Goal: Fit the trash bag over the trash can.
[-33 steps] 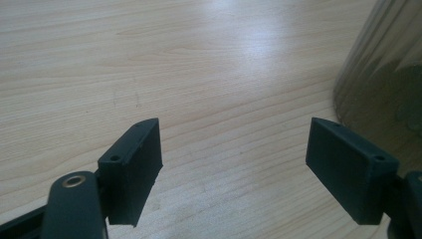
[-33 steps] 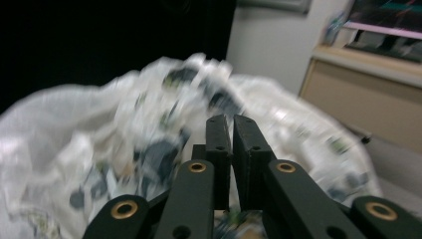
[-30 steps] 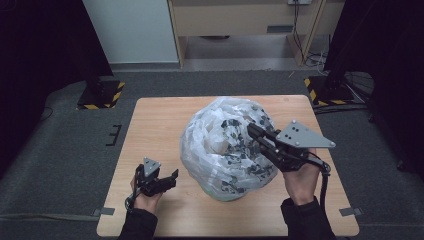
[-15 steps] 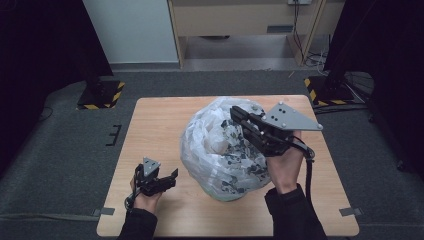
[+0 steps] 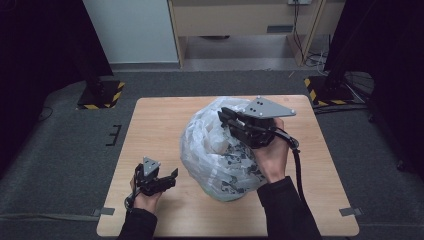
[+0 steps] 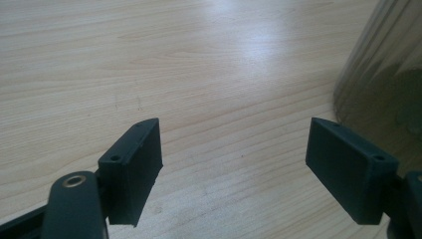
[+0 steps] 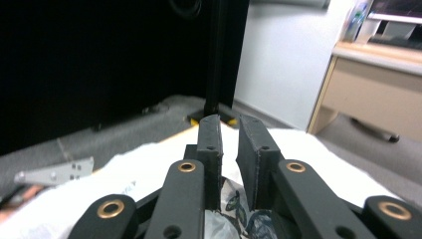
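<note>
On the wooden bench (image 5: 160, 130), the left tongs (image 5: 167, 179) gape empty; the right tongs (image 5: 224, 116), just parting slightly with nothing between them, hover over the plastic bag (image 5: 210, 150).

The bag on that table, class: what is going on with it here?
A person works at a wooden table with tongs in each hand. The right tongs sit over the top of a big crinkled plastic bag; their jaws have just been opening a little, with a narrow gap and bag film at its base. The left tongs rest open on the table beside the bag, holding nothing.
</note>
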`<action>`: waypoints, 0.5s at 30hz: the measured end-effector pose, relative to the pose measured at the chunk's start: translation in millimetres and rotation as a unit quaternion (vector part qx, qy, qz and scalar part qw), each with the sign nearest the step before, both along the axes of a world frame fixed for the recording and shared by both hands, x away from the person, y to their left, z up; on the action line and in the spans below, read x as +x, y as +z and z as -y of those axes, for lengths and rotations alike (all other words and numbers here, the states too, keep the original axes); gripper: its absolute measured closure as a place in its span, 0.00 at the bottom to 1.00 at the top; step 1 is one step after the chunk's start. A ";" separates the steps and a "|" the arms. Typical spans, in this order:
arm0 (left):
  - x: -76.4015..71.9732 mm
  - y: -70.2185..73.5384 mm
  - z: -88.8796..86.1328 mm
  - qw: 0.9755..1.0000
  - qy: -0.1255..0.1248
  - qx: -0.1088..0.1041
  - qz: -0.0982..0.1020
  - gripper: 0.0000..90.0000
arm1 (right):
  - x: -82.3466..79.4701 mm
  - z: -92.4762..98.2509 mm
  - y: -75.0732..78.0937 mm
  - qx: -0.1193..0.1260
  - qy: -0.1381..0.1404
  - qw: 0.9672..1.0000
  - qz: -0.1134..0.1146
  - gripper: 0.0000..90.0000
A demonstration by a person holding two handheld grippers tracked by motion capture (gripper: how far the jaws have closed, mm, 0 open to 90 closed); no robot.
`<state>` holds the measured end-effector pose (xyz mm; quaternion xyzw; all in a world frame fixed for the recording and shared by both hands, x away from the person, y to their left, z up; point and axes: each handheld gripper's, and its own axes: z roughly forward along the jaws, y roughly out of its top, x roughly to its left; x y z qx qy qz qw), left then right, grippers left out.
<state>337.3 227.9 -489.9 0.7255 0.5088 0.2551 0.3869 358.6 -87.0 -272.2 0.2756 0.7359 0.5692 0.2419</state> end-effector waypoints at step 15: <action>0.3 -0.2 0.4 1.000 -0.001 0.001 -0.001 0.24 | 2.0 -3.4 -3.3 -0.028 0.010 0.999 -0.031 0.74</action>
